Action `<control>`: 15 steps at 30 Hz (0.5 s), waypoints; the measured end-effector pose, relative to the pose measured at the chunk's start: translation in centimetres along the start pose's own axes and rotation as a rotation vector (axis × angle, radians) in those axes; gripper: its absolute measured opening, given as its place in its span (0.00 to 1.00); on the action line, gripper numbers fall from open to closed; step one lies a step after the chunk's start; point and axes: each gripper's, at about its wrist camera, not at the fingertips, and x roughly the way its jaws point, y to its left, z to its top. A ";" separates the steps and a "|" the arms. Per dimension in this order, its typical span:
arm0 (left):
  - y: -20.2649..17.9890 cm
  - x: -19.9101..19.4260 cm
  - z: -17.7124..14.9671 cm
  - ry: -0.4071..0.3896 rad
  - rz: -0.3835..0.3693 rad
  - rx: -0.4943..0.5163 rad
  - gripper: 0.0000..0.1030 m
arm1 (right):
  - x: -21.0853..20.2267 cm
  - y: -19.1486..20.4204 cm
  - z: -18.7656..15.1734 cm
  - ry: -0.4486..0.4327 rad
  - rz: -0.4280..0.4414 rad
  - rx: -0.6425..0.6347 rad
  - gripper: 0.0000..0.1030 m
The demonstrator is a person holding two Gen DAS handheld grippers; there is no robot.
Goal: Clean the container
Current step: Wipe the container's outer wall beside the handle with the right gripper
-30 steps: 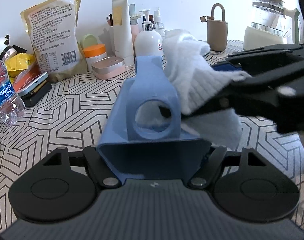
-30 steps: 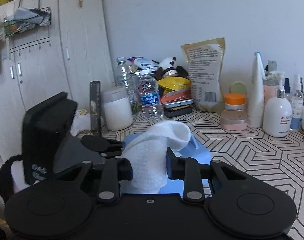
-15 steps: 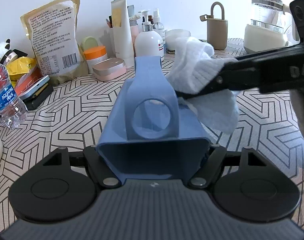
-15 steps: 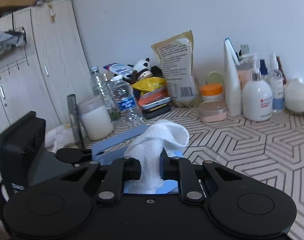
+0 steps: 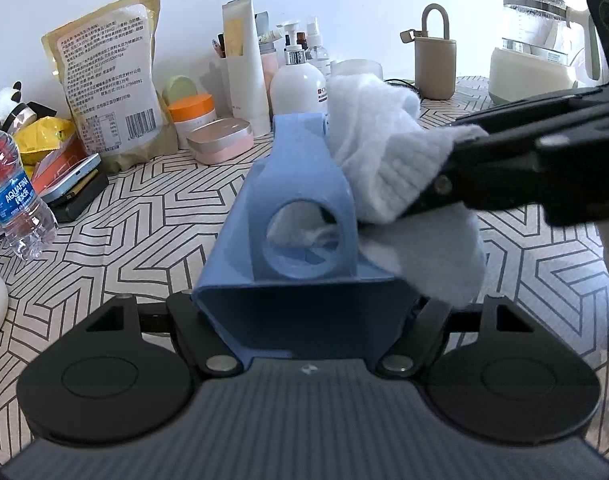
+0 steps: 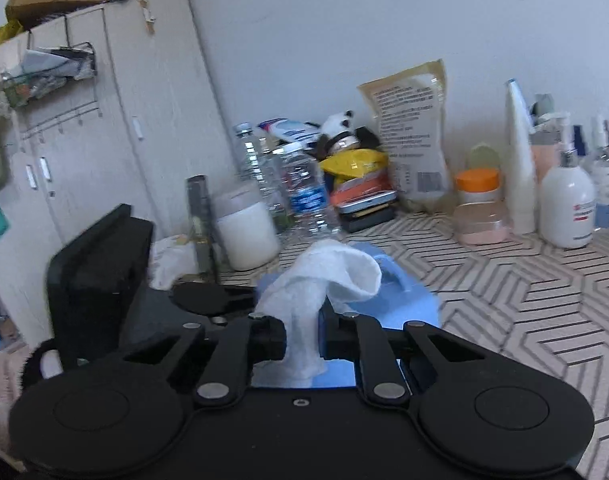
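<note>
My left gripper [image 5: 304, 336] is shut on a blue plastic container [image 5: 300, 216] with a round hole in its handle, held above the patterned table. My right gripper [image 6: 302, 340] is shut on a white cloth [image 6: 324, 280]. In the left wrist view the right gripper [image 5: 456, 172] comes in from the right and presses the white cloth [image 5: 388, 160] against the container's right side; some cloth shows through the hole. In the right wrist view the blue container [image 6: 392, 304] lies just under and beyond the cloth.
The table [image 5: 144, 216] with a geometric cover holds a brown bag [image 5: 108, 80], a water bottle [image 5: 16, 200], an orange-lidded jar [image 5: 192, 114], a pink case [image 5: 220, 144], a white pump bottle [image 5: 296, 84], a beige padlock-shaped item [image 5: 434, 64] and a kettle [image 5: 532, 64]. A cupboard [image 6: 104, 140] stands at the left.
The right gripper with the cloth swung away from the container's side, then came back lower against it. Cloth shows again through the handle hole. The left gripper barely moved.
</note>
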 end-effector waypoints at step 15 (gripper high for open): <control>0.5 0.1 0.0 0.007 -0.024 -0.034 0.72 | -0.8 -3.3 0.0 -0.014 -0.086 0.159 0.20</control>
